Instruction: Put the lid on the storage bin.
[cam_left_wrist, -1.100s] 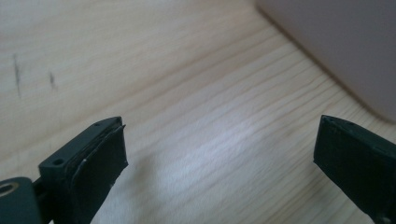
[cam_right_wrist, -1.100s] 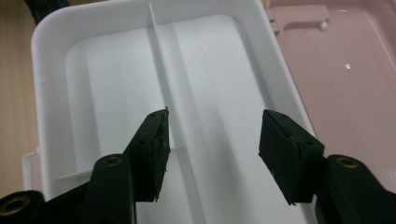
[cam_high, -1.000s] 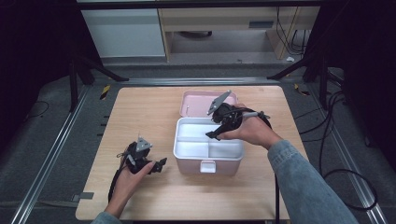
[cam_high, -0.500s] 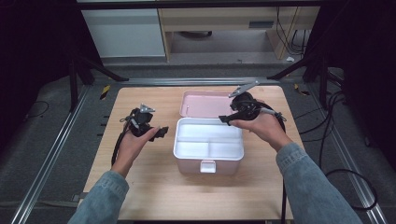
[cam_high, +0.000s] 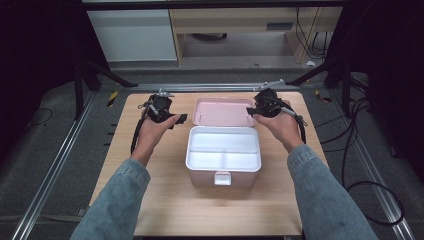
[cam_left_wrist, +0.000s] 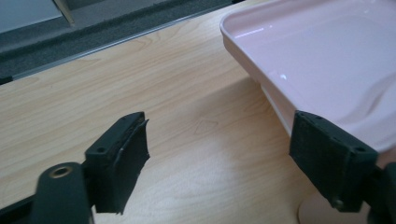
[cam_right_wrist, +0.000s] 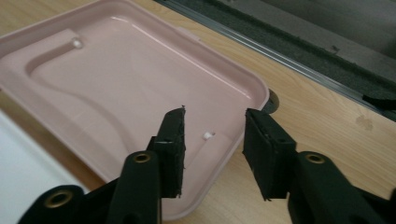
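A pink box with a white divided tray stands open mid-table. Its pink lid lies flat behind it. My left gripper hovers at the lid's left edge. In the left gripper view the left gripper is open; its jaws have just been closing, with bare table and the lid edge between them. My right gripper is at the lid's right edge. In the right gripper view the right gripper is open; its jaws have just been closing over the lid rim without touching it.
The wooden table has bare room in front of and beside the box. A latch tab sticks out of the box's front wall. Metal rails flank the table, and cables trail on the floor at the right.
Both hands have moved toward the far side of the table, the left from the front left to the lid's left edge, the right from over the box to the lid's right edge.
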